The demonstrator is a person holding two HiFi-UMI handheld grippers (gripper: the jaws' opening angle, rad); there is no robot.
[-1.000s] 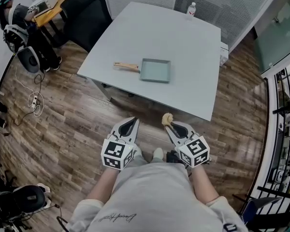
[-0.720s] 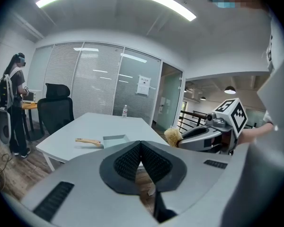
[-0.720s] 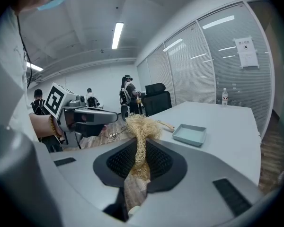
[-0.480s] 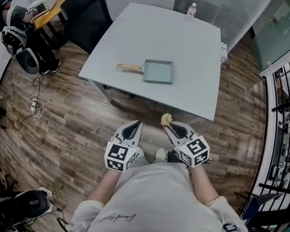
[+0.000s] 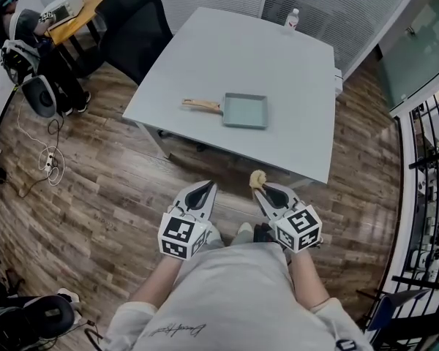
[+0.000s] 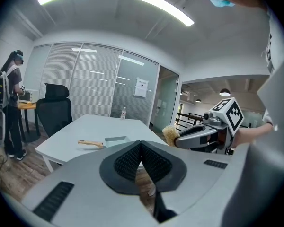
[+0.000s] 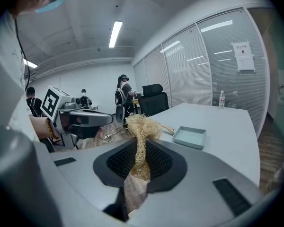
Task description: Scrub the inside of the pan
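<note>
Holding both tools low in front of your body, you have the left tool (image 6: 141,144) closed on itself, its dark ribbed pads meeting with nothing between them. The right tool (image 7: 142,145) is clamped on a straw-coloured fibre scrubber (image 7: 141,126). The thin neck of the bundle is pinched between the pads and the frayed tuft sticks out past the tips. Its lower end runs back into the gap, where you cannot follow it.

From your head camera the two tools sit side by side, apart, over the wooden floor (image 5: 95,189). Your own torso cuts off your arms behind the marker cubes.

Ahead of both tips, and apart from them, lies the tabletop (image 5: 278,64); in that view its near edge comes just beyond the scrubber's tuft. The pan (image 5: 245,111), pale blue-green and rectangular, rests flat on it well ahead of the tools, roughly between the lines of their tips. Its wooden handle (image 5: 202,105) points off toward the left tool's side. The pan's inside is too small at this range to judge.

At the far edge of the tabletop stands a clear bottle (image 5: 293,17), with a label too small to read. Far off beyond the left tool, a black chair (image 5: 132,20) and a person (image 5: 14,28) are crowded into the corner of the frame and hard to make out.
</note>
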